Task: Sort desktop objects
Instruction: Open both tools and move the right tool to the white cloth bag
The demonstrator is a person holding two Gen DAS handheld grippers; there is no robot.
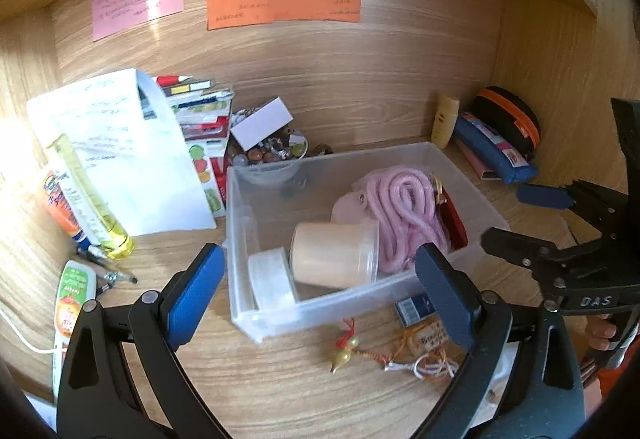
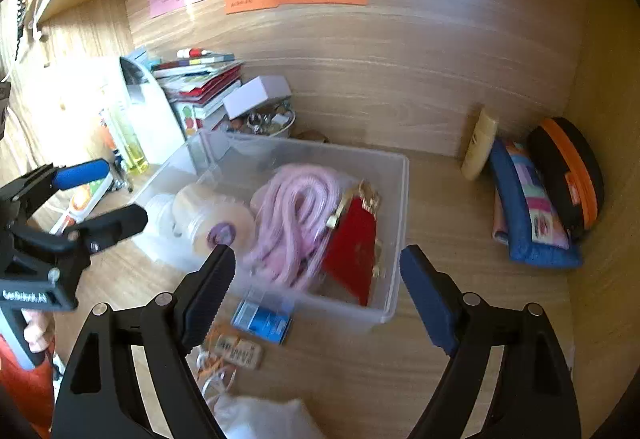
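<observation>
A clear plastic bin [image 1: 248, 223] [image 2: 394, 239] sits on the wooden desk. It holds a beige lidded jar [image 1: 334, 255] [image 2: 218, 217], a tape roll [image 1: 272, 281], a pink coiled cord [image 1: 404, 211] [image 2: 296, 215] and a red pouch [image 2: 354, 255]. In front of the bin lie a blue card [image 1: 412, 309] [image 2: 264, 319] and a gold gourd charm with a tag [image 1: 346, 353]. My left gripper [image 1: 320, 291] [image 2: 100, 195] is open and empty, above the bin's near wall. My right gripper [image 2: 318, 291] [image 1: 524, 215] is open and empty, over the bin's near right corner.
Books and a white paper [image 1: 132, 155] stand at the back left, with a bowl of small items [image 1: 272, 153]. Tubes and pens [image 1: 86, 199] lie at the left. A cream bottle [image 2: 478, 143], a blue pouch [image 2: 528, 211] and a black-orange case [image 2: 568, 175] sit at the right wall.
</observation>
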